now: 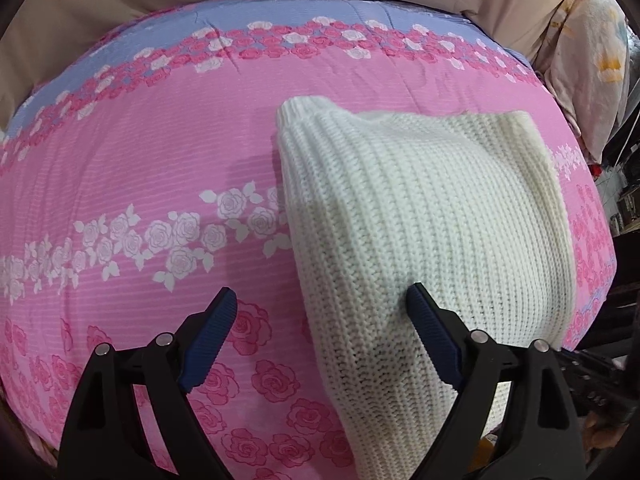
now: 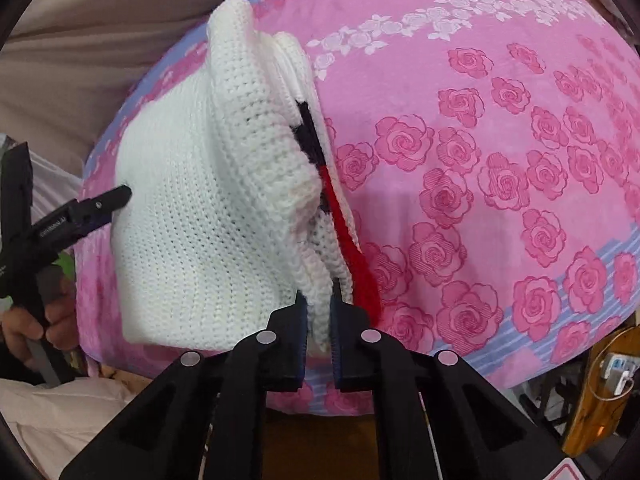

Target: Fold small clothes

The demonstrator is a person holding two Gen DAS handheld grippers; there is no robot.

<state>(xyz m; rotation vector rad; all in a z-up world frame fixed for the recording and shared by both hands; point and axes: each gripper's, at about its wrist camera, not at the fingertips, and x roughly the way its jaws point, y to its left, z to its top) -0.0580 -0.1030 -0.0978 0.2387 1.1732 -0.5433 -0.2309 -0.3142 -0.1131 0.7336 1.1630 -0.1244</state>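
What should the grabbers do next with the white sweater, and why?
Probably the open left gripper should close on the white knit sweater's near edge. Only the right gripper pinches the folded layers, and the sweater is bunched on the pink rose bedspread.

- Between your right gripper's [image 2: 319, 312] closed jaws you have a chunky white knit sweater [image 2: 208, 216], matt and ribbed, with red and black yarn along its edge.
- Your left gripper [image 1: 320, 300], jaws spread, is matt black plastic with ridged blue pads and shiny metal rivets.
- Under both tongs lies a soft, matt pink bedcover [image 1: 140, 168] with printed roses.
- Past the tips, beige cloth [image 1: 80, 8] drapes smoothly.
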